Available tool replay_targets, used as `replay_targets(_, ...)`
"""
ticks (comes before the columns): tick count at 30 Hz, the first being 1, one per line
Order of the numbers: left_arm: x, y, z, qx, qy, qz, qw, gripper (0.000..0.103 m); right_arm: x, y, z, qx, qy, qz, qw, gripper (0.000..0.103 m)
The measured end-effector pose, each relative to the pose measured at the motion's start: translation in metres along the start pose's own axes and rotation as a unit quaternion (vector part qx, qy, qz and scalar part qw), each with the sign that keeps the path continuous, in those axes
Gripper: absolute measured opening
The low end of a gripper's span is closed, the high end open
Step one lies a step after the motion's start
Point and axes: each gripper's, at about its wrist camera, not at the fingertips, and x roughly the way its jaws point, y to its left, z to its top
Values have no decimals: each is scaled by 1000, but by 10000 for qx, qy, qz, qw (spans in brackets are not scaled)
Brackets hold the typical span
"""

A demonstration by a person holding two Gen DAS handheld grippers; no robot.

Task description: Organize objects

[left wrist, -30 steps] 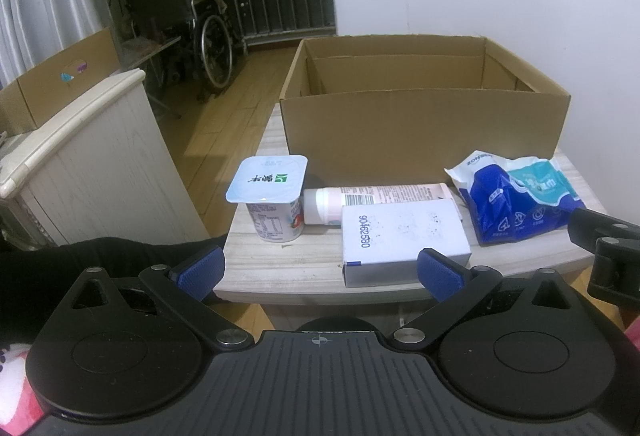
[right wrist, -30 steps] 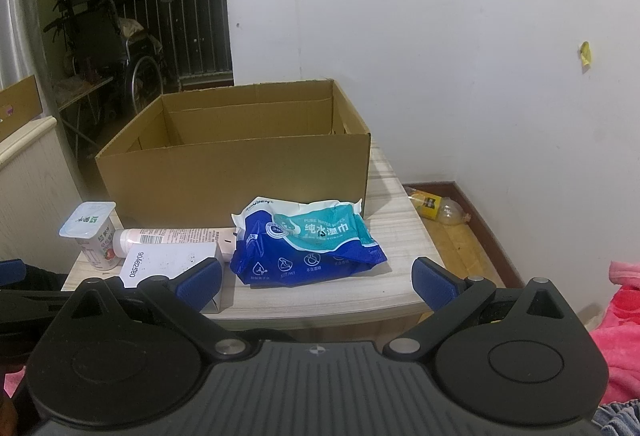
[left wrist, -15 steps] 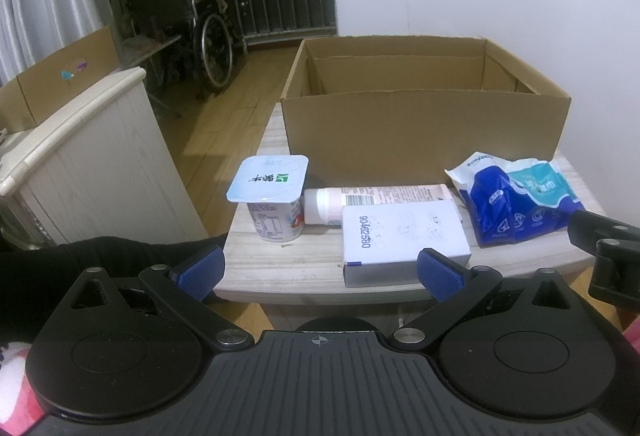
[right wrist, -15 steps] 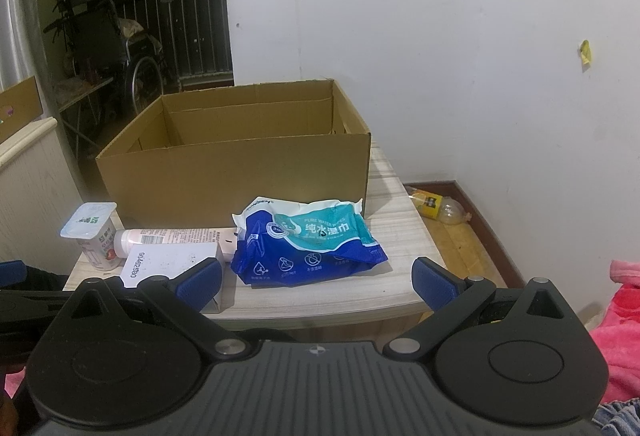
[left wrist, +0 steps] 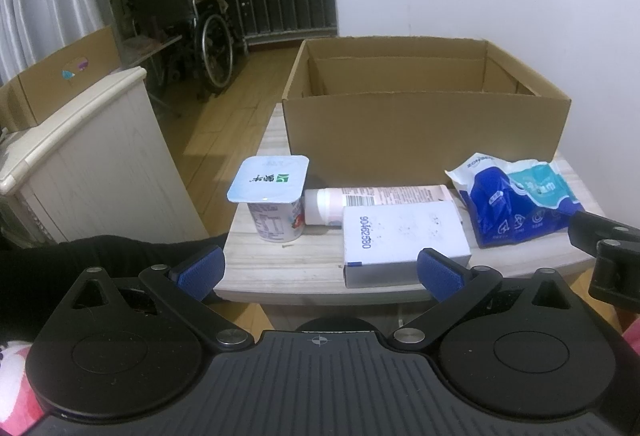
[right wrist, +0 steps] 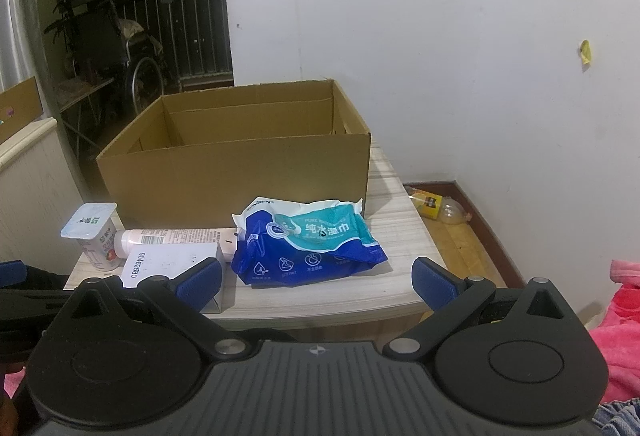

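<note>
Facing the table with both claws spread and empty, you have the white box (left wrist: 404,232) just ahead of the left claw (left wrist: 322,270); it looks light and stiff, so pinch its long sides. The wipes pack (right wrist: 308,240) lies ahead of the right claw (right wrist: 316,278), soft and slippery; take its middle.

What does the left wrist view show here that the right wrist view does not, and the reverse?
Only the left wrist view shows the top of the white cabinet with a second cardboard box behind it.

Only the right wrist view shows the plastic bottle on the floor, the yellow scrap on the wall and the pink cloth.

Both show the open cardboard box, yogurt cup, tube, white carton, blue wipes pack and wheelchair. The left gripper and right gripper are open and hold nothing.
</note>
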Motion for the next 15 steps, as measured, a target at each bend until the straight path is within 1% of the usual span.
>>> replay_targets(15, -1, 1, 0, -21, 2, -9, 10000, 103, -1, 0, 0, 7, 1, 5, 10000, 103)
